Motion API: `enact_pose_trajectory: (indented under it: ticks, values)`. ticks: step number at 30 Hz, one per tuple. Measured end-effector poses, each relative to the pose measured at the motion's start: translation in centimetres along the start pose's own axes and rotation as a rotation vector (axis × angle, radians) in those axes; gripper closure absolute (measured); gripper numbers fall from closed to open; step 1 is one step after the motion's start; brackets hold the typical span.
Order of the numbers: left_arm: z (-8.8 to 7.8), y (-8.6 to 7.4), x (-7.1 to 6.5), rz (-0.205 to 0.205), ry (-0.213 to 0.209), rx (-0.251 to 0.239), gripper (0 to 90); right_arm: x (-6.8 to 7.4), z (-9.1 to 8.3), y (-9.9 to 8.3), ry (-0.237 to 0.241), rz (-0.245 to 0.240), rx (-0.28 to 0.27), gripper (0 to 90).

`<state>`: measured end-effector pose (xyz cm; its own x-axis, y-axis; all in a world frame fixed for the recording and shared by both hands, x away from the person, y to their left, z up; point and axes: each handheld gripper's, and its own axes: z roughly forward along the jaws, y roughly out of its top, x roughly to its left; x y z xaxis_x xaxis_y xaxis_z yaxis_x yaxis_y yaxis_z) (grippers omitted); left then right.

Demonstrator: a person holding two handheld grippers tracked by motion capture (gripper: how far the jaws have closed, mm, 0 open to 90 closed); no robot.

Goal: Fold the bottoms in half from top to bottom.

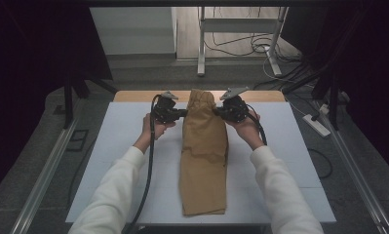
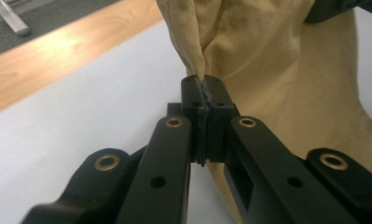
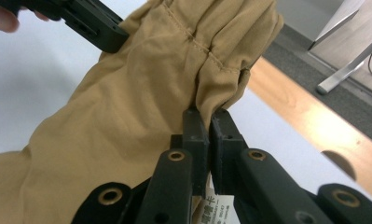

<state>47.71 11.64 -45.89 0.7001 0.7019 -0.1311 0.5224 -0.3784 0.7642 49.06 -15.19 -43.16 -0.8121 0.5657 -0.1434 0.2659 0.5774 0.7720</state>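
A pair of tan trousers (image 1: pixel 204 151) lies folded lengthwise down the middle of the white table top (image 1: pixel 119 146), waistband at the far end. My left gripper (image 1: pixel 186 112) is shut on the left edge of the cloth just below the waistband. In the left gripper view that gripper (image 2: pixel 203 91) pinches a ridge of the tan trousers (image 2: pixel 277 60). My right gripper (image 1: pixel 215 111) is shut on the opposite edge. The right gripper view shows it (image 3: pixel 208 116) clamping the gathered waistband of the trousers (image 3: pixel 141 93), with the other gripper's jaw at the top left and a white label (image 3: pixel 216 207) below.
A wooden strip (image 1: pixel 138 96) runs along the table's far edge. Beyond it stand a white metal frame (image 1: pixel 241 29) and loose cables (image 1: pixel 260 46) on the floor. A power strip (image 1: pixel 317 125) lies on the floor to the right. Dark curtains hang on both sides.
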Motion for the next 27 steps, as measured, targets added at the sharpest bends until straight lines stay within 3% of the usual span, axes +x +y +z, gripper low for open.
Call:
enact_pose_trajectory:
  ticks: [5, 14, 20, 27]
  values:
    - [-0.1, -0.9, -0.3, 0.0, -0.018, -0.011, 88.7, 0.2, 0.3, -1.2, 0.017, 0.026, -0.004, 86.0]
    - [-1.1, -1.8, -1.3, 0.009, -0.046, -0.041, 88.5, 1.0, -0.7, -2.0, 0.051, 0.031, -0.023, 86.0]
    - [-1.6, -2.6, -2.3, 0.026, -0.057, -0.035, 88.4, 1.8, -1.2, -2.6, 0.068, 0.034, -0.016, 86.0]
    - [-1.5, -2.9, -2.3, 0.017, -0.061, -0.019, 88.4, 2.2, -1.2, -2.7, 0.084, 0.037, 0.001, 86.0]
